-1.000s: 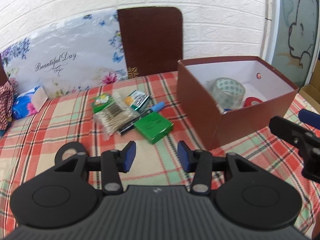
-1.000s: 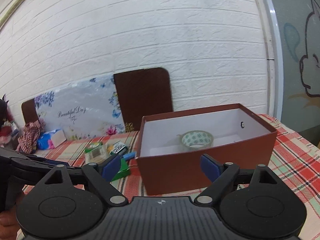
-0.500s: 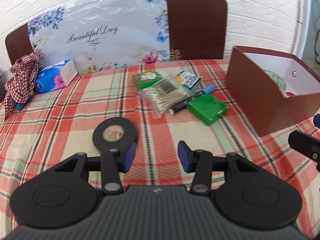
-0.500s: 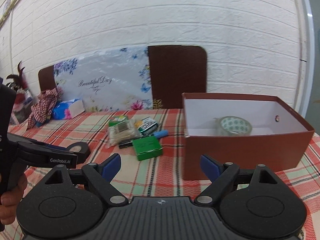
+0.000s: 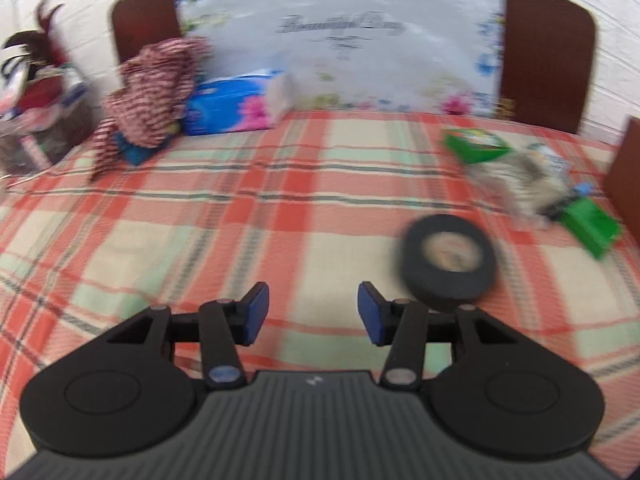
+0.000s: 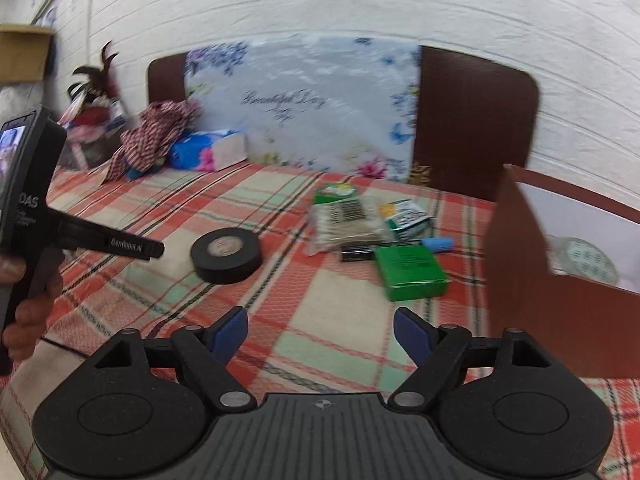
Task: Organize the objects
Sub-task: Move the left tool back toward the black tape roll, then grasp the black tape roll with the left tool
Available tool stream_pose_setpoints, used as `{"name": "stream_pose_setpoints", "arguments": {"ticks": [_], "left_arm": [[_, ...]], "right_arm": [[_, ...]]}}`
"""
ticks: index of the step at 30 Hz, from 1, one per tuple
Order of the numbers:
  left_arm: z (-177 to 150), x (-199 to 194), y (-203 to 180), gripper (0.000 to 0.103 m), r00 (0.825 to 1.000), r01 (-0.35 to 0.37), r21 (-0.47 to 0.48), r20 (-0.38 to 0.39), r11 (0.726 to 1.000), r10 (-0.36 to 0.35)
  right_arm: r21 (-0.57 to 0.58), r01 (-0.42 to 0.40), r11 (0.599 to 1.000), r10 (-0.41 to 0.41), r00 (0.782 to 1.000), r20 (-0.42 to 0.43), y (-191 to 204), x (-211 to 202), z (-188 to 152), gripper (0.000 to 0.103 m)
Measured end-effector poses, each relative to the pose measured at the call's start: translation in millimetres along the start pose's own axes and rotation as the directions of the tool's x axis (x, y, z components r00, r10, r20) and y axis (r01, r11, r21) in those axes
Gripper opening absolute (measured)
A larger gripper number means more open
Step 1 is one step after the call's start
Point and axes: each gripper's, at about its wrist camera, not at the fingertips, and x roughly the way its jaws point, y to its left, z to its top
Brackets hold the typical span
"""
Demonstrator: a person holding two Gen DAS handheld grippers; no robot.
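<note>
Both claws are empty: left claw (image 5: 313, 314) opening, right claw (image 6: 320, 334) closing. Black tape roll (image 5: 449, 261) lies lower right on the counter (image 5: 256, 216); an off-centre approach could nudge it away.

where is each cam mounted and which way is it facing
Left wrist: on the left gripper, facing down across the plaid cloth to the black tape; only its own fingers show, opening, empty.
Right wrist: on the right gripper, facing the green box and brown box; its fingers closing, empty, plus the left gripper and hand.
Shared: tape, green box, cloth.
</note>
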Motion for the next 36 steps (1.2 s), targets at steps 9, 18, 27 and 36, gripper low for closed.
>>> {"name": "stream_pose_setpoints", "arguments": {"ticks": [9,18,27,36], "left_arm": [[-27.1,23.6,59.4,0.067,0.995,-0.017,-0.149,0.100,0.989,0.032],[-28.1,26.2,58.1,0.067,0.994,-0.003,-0.150,0.106,0.989,0.019],[-29.0,24.7,50.7,0.068,0.994,-0.029,-0.118,0.098,0.993,0.040],[-8.1,-35.5,-77.6,0.064,0.928,0.372,0.038,0.017,0.927,-0.373]], "right_arm": [[-0.115,-0.099,0.988,0.100,0.995,0.007,48.0,67.5,8.6,0.079],[-0.148,-0.132,0.980,0.124,0.990,-0.061,72.5,132.2,37.4,0.077],[-0.123,-0.037,0.992,0.030,0.998,-0.061,10.1,32.6,-31.5,0.076],[0.099,0.279,0.955,-0.270,0.958,-0.097,-91.5,-67.3,-90.6,0.080]]}}
